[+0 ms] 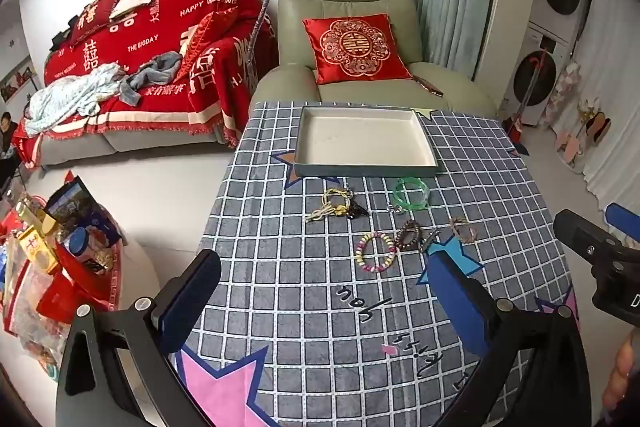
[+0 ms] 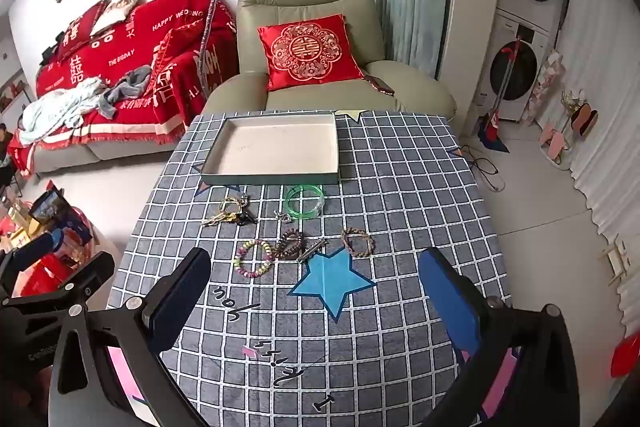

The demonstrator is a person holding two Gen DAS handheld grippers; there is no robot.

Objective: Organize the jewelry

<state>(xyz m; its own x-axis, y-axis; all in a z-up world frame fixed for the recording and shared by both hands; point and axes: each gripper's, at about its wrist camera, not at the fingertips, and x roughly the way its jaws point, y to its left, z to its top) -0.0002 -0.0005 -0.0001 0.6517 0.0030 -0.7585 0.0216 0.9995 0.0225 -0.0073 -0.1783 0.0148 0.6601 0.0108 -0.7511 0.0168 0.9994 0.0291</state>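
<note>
Currently: shallow white rectangular tray [image 2: 332, 143] upper centre, empty; green translucent bangle [image 2: 305, 202] below it; your left gripper [image 1: 320, 291] and right gripper [image 2: 316, 291] gape wide, holding nothing. Start picking.

Your tablecloth [image 2: 400, 195] looks matt, soft woven cloth. The tray [image 2: 276, 147] seems matt card. Note the green bangle [image 2: 305, 202]: glossy, translucent plastic or glass.

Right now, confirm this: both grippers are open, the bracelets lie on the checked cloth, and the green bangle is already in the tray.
Wrong on one count: the green bangle lies on the checked cloth just in front of the tray, not in it. The right wrist view shows the tray holding nothing. The rest stands.
</note>
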